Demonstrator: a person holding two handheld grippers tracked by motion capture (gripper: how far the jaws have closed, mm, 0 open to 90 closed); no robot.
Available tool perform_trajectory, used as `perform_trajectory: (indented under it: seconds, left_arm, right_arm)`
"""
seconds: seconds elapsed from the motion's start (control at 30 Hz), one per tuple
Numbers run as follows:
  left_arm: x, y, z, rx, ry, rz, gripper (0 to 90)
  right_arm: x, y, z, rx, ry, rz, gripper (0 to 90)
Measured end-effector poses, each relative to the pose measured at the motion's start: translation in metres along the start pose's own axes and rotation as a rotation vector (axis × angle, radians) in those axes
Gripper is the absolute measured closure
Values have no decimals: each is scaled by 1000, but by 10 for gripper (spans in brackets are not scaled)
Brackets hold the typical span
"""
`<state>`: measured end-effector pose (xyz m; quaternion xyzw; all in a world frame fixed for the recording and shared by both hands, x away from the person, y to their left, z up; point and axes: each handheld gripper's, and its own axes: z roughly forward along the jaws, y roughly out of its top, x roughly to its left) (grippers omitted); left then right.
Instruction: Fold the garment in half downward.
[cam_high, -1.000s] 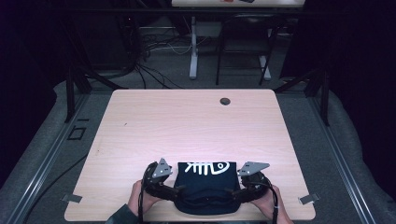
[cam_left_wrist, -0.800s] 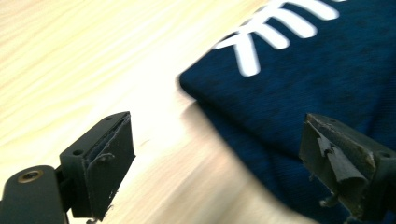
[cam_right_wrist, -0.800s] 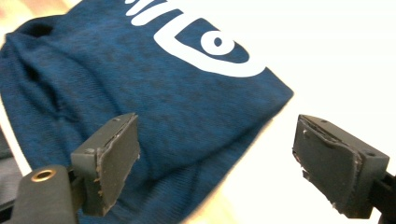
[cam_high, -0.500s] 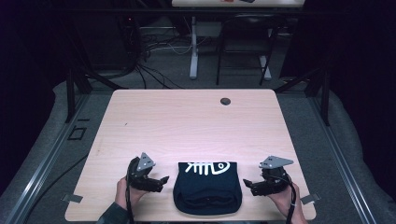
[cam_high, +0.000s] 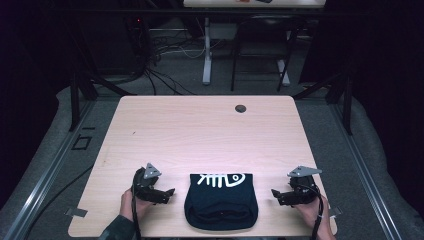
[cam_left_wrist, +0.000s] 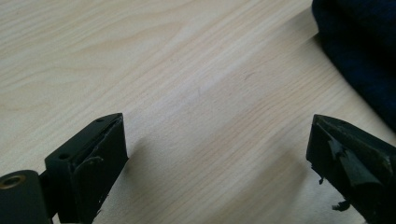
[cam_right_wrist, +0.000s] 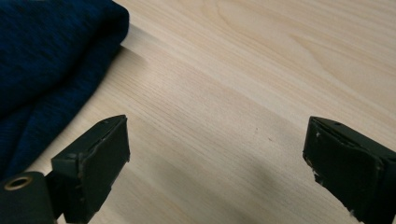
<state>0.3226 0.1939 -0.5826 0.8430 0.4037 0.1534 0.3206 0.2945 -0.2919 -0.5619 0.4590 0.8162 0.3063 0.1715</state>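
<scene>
One worktop (cam_high: 200, 135), one folded dark shirt (cam_high: 221, 202) lying at lower centre near the front edge. Two grippers: both have let go and pulled out sideways, left gripper (cam_high: 167, 192) lower left, right gripper (cam_high: 276, 194) lower right, jaws apart, empty. Fold looks finished, probably done.

A folded dark garment (cam_high: 221, 201) (white fish-bone print) lies at the bench's (cam_high: 200, 135) near edge, between the left gripper (cam_high: 159, 191) and right gripper (cam_high: 285, 194), touching neither.
</scene>
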Motion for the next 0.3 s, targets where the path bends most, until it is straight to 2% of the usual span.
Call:
perform_trajectory:
  seconds: [0.3]
  left_arm:
    - [3, 0, 2, 4, 5, 1, 50]
  right_arm:
    - [-1, -1, 3, 20, -3, 2, 63]
